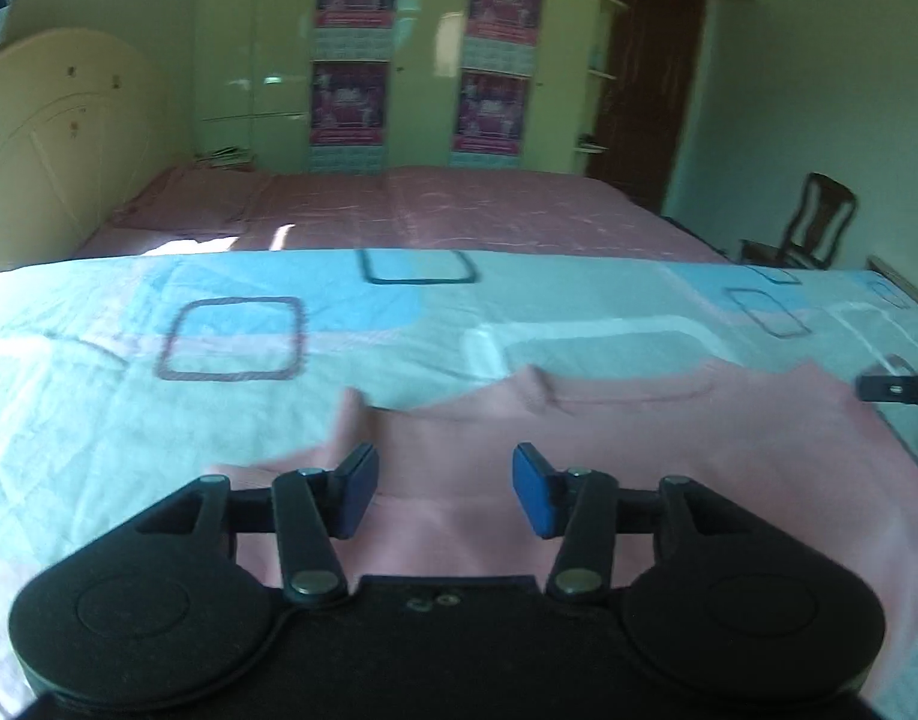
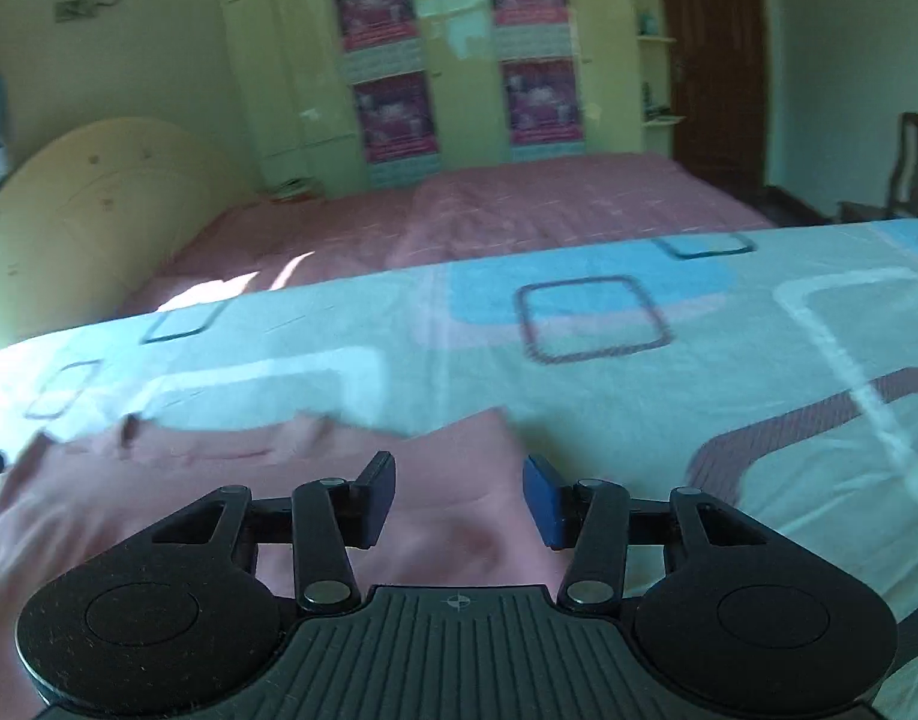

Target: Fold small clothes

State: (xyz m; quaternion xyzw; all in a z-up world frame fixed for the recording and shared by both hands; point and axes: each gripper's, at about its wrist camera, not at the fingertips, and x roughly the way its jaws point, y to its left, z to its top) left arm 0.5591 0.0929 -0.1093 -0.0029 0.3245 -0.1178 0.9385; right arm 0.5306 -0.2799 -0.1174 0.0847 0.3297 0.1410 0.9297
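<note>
Pink garment lies spread on patterned bedsheet, far edge showing what looks like fold line, near part under your tools. Left gripper above garment's left part, fingers apart, nothing between. Right gripper above garment's right corner, fingers apart, empty. One fold likely laid; you probably have further folds and squaring left.

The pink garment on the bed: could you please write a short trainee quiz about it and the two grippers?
1. True or false: the left gripper is clamped on the pink garment.
2. What does the garment lie on? A) a chair B) a patterned sheet C) the floor
3. Fill in: the right gripper has its jaws ____.

Key: 1 false, nothing sits between its pads; 2 B; 3 open.
</note>
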